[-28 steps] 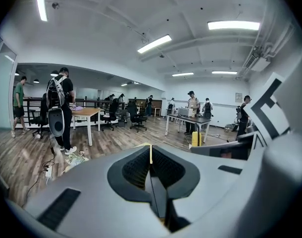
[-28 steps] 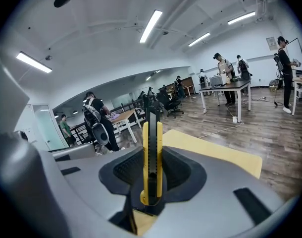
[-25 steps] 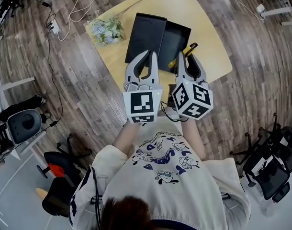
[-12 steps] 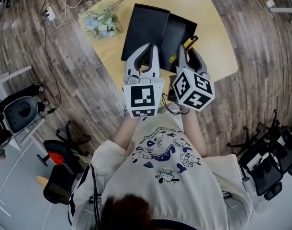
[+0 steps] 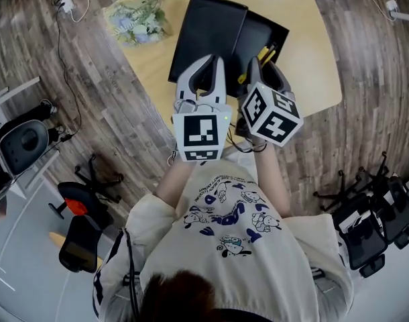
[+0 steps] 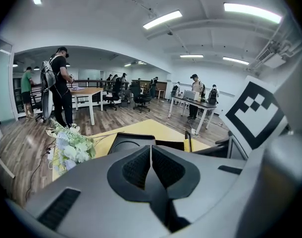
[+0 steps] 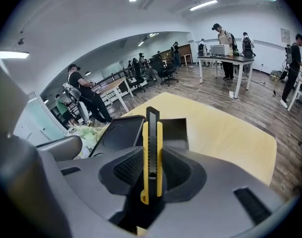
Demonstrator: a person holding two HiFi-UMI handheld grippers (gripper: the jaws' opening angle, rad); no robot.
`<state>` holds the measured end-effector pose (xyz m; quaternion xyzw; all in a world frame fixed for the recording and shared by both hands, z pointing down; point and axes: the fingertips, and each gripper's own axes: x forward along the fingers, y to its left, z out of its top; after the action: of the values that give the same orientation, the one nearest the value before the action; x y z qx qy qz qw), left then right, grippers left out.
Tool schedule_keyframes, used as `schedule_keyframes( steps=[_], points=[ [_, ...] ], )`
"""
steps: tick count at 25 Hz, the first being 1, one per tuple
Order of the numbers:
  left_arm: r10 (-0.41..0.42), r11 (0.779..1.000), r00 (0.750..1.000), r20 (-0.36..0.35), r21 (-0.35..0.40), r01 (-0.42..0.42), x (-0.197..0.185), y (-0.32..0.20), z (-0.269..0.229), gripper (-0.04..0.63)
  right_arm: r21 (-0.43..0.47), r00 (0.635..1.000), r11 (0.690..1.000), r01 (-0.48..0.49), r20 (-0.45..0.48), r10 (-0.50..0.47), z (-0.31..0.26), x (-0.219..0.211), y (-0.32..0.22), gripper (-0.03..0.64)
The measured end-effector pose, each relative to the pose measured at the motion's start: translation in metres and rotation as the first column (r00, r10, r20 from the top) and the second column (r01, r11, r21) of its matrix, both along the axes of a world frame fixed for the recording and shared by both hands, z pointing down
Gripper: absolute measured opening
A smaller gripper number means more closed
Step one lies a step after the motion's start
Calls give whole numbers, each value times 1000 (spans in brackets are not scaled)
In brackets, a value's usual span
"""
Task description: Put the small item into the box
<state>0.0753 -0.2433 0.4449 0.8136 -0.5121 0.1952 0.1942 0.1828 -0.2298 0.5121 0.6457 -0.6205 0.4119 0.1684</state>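
**A:** Item one, the small item. Entry?

**B:** Utility knife [image 7: 151, 152], yellow casing with a black slider. It stands upright in the right gripper [image 7: 151, 175], whose pads press its two flat sides at the lower casing. The far end stands clear above the jaws. In the head view it points at the black box [image 5: 268, 29] on the yellow table [image 5: 312, 59].

**A:** Handling notes?

**B:** Judged light and rigid, not fragile. The plastic sides look smooth, so it could pivot or slide if the hold slackens. I cannot tell whether any blade is out, so treat the far end as sharp. The best hold is across the flat sides at mid-body, as it is gripped now.

**A:** Item two, the other tool?

**B:** Left gripper [image 6: 151, 155], jaws closed together with nothing between them. It is just left of the right gripper, above the near part of the table.

**A:** The receptacle?

**B:** The box's open half lies to the right. A flat black panel [image 5: 204, 35], probably its lid, touches it on the left. There is a bunch of flowers [image 5: 134, 22] at the far left of the table.

**A:** Changes since a second ago?

**B:** In the head view the table and box now sit higher and larger, and the flowers have slid toward the top-left corner. The knife's tip now shows against the open half's dark interior. Earlier it seemed to reach past the right edge onto yellow. The grippers remain side by side, and the hold on the knife is unchanged.
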Motion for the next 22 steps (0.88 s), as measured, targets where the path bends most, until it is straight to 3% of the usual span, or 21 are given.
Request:
schedule_keyframes(
  steps=[15,22],
  points=[
    [-19,998,1000,3,-62,19,-9,-5,38,25,-179,999,984,4,-43,-12,48,-5,-4,129],
    [-25,997,1000,1,-77,25,-6,-1,45,25,-299,998,954,-3,-61,-15,70,-3,-4,129]
  ],
)
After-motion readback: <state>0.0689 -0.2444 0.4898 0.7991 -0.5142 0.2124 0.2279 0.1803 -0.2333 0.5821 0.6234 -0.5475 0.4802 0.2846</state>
